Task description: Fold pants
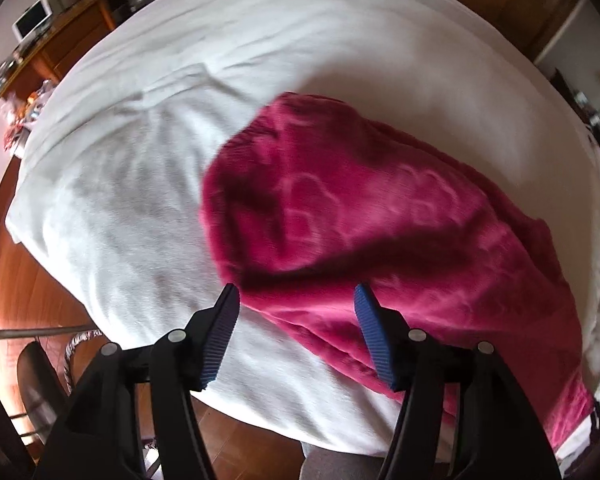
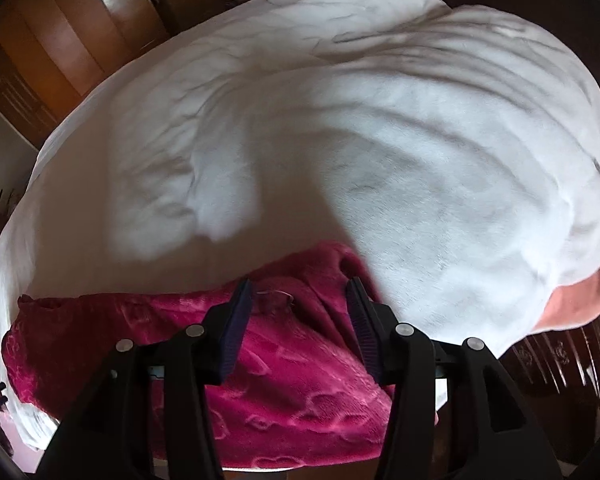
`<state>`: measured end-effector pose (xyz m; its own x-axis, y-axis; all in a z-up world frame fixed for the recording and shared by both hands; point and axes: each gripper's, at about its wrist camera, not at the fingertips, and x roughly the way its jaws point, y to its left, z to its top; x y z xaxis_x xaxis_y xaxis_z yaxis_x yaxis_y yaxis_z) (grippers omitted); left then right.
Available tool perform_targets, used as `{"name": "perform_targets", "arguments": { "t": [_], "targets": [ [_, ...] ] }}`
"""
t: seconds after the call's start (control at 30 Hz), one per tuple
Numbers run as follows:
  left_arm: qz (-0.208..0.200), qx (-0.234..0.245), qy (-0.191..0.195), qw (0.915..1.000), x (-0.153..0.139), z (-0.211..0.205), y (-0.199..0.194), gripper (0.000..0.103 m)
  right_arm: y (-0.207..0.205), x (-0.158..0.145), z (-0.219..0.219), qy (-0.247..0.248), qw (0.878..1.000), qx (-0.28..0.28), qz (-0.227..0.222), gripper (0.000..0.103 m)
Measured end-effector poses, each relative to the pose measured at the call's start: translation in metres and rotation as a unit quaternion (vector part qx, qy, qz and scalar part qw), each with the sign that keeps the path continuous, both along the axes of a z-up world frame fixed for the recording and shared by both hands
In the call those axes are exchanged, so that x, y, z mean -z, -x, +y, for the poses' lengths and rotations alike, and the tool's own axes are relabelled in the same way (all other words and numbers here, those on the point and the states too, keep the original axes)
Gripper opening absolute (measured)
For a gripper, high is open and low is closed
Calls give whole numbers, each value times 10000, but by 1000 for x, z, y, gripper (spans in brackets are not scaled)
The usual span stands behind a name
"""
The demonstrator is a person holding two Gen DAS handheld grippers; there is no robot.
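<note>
Bed [image 1: 260, 60] under a white cover fills most of both views, its cloth creased and rumpled. Wooden floor [image 1: 32, 280] shows beside it in the left view, with a wooden dresser [image 1: 60, 48] at the top left bearing a small white screen [image 1: 32, 20] and blurred clutter. Wooden wardrobe [image 2: 60, 24] doors stand at the top left of the right view; a peach cloth [image 2: 580, 296] shows at the bed's right edge. No writing can be read.

One pair of magenta fleece pants [image 1: 380, 220], with a pale heart pattern, lies on the bed near its edge, folded into a thick band. Two tongs show: left tongs [image 1: 296, 292] hover with jaws apart above one end of the pants, gripping nothing; right tongs [image 2: 300, 284] likewise stand parted above the other end, empty
</note>
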<state>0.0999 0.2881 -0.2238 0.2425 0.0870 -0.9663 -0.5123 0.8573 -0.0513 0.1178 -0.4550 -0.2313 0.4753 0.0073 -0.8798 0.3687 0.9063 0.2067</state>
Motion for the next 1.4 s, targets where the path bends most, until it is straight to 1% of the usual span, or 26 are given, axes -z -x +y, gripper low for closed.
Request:
{"name": "perform_targets", "arguments": {
  "t": [0.07, 0.13, 0.2, 0.3, 0.33, 0.37, 0.4, 0.43, 0.47, 0.6, 0.7, 0.8, 0.9, 1.0, 1.03, 1.07, 1.1, 1.13, 1.17, 1.23, 1.3, 1.4],
  "targets": [
    [-30, 108, 42, 9999, -1, -9, -3, 60, 1, -4, 4, -40, 9998, -98, -155, 50],
    [-26, 162, 84, 9998, -1, -16, -3, 61, 1, -2, 9, 117, 9996, -203, -180, 50],
    [21, 183, 136, 9997, 3, -22, -4, 61, -1, 6, 10, 271, 9992, -279, -114, 50],
    [111, 184, 176, 9996, 10, -27, -5, 61, -7, 16, 8, 217, 9991, -365, 27, 50],
    [131, 193, 174, 9996, 12, -29, -6, 61, -8, 20, 9, 230, 9987, -447, 97, 48],
    [145, 208, 173, 9995, 13, -31, -6, 61, -10, 24, 12, 249, 9980, -549, 171, 35],
    [154, 237, 179, 9994, 13, -34, -7, 61, -11, 27, 14, 277, 9973, -624, 269, 29],
    [162, 264, 182, 9994, 14, -36, -8, 61, -12, 31, 17, 383, 9963, -665, 390, 21],
    [165, 293, 183, 9993, 14, -39, -10, 61, -10, 30, 19, 424, 9959, -688, 411, 15],
    [133, 405, 227, 9988, 16, -48, -18, 61, 3, 11, 16, 538, 9973, -410, 284, 13],
    [122, 607, 278, 9977, 20, -63, -25, 62, 16, -4, 9, 577, 9979, -198, 231, 13],
    [195, 902, 325, 9952, 30, -82, -32, 66, 15, -5, 7, 836, 9959, -165, 304, 12],
    [456, 1266, 383, 9902, 51, -107, -35, 66, 2, 9, 4, 992, 9939, -1, 478, 12],
    [873, 1677, 336, 9814, 78, -130, -33, 66, -8, 32, 2, 1006, 9924, 115, 697, 13],
    [1010, 1792, 280, 9782, 88, -136, -31, 66, -11, 36, 2, 1036, 9920, 170, 707, 14],
    [1146, 1873, 217, 9754, 96, -140, -28, 66, -12, 35, 4, 1062, 9920, 200, 655, 19],
    [1206, 1903, 191, 9741, 101, -141, -26, 66, -12, 31, 5, 1021, 9929, 209, 576, 21],
    [1240, 1923, 188, 9733, 105, -142, -23, 66, -10, 27, 5, 975, 9937, 223, 510, 26],
    [1240, 1925, 202, 9732, 107, -142, -21, 67, -5, 23, 3, 932, 9944, 257, 426, 36],
    [1207, 1931, 273, 9733, 109, -139, -18, 68, 10, 11, -3, 948, 9941, 446, 292, 43],
    [1176, 1897, 362, 9741, 111, -135, -15, 68, 27, 4, -9, 825, 9944, 605, 255, 43],
    [1134, 1879, 417, 9747, 113, -131, -9, 68, 61, 4, -12, 672, 9932, 875, 362, 43]
  ]
}}
